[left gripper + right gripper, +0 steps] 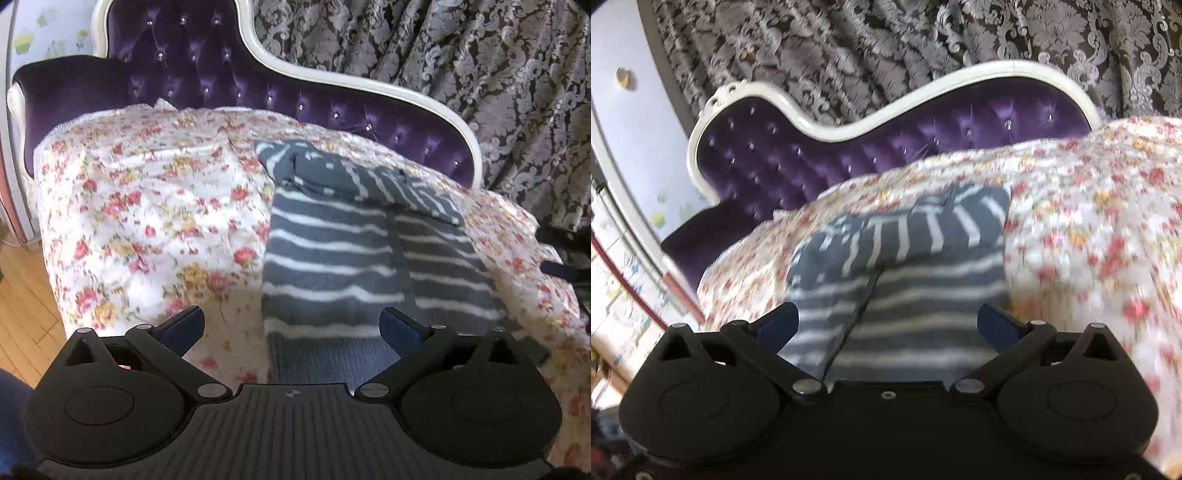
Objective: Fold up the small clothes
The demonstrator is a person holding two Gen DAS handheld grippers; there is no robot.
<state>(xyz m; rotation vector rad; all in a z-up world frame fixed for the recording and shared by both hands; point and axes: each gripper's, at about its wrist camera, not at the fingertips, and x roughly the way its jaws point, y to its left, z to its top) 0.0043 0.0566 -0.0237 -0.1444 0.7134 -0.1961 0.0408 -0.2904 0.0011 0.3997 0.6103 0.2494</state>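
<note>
A grey garment with white stripes [332, 258] lies flat on a floral quilt [147, 206], its far end folded over sideways into a band [369, 181]. My left gripper [293, 326] hovers open over the garment's near left corner, nothing between its blue fingers. In the right wrist view the same striped garment [916, 295] fills the middle, its folded band [916, 229] lying across the far end. My right gripper [888, 325] stands open just above the garment's near edge, holding nothing.
The quilt covers a purple tufted sofa with a white curved frame [369, 88]. A dark patterned curtain [480, 74] hangs behind. Wooden floor [22, 295] shows at the left, and the other gripper's dark tip [557, 267] pokes in at the right edge.
</note>
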